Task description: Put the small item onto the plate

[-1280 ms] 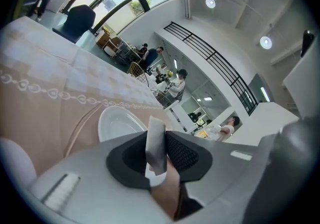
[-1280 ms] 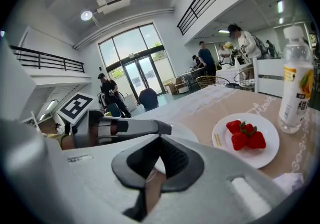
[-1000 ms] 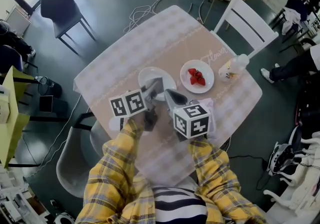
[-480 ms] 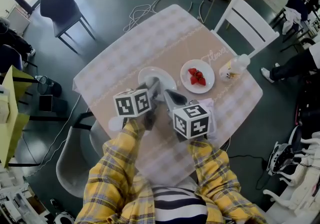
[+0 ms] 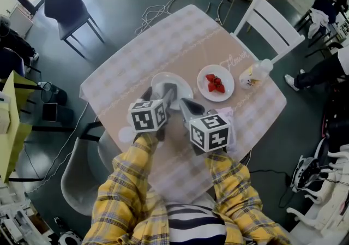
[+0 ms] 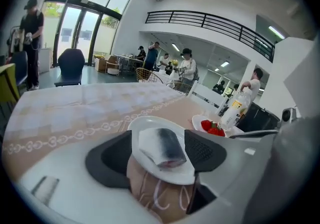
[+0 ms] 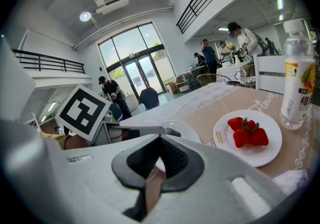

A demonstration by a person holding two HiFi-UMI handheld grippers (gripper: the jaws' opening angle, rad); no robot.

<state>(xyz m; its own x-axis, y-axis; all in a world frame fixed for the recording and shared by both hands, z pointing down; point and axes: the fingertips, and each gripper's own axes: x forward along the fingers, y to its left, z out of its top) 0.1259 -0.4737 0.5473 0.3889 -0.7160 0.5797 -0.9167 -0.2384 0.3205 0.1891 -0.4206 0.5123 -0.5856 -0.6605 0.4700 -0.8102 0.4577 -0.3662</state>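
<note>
The small item, a grey-and-white piece of fish (image 6: 162,145), lies on the white plate (image 6: 146,121) in the left gripper view. My left gripper (image 6: 160,153) hangs just over that plate (image 5: 162,81). Its jaws have just been opening and now stand wide on either side of the fish, with neither pad touching it. In the head view the left gripper (image 5: 158,94) covers the plate's near rim. My right gripper (image 5: 184,103) rests beside it to the right, shut (image 7: 160,143) with nothing between its pads.
A second white plate (image 5: 226,90) with strawberries (image 7: 248,132) sits to the right, and a plastic bottle (image 5: 256,73) stands beyond it. A crumpled napkin (image 5: 227,113) lies near the right gripper. A white chair (image 5: 270,20) stands at the table's far right corner.
The left gripper shifted right and rolled its marker cube over. Its jaws spread apart and let go of the fish, which now lies on the plate. The right gripper stayed put.
</note>
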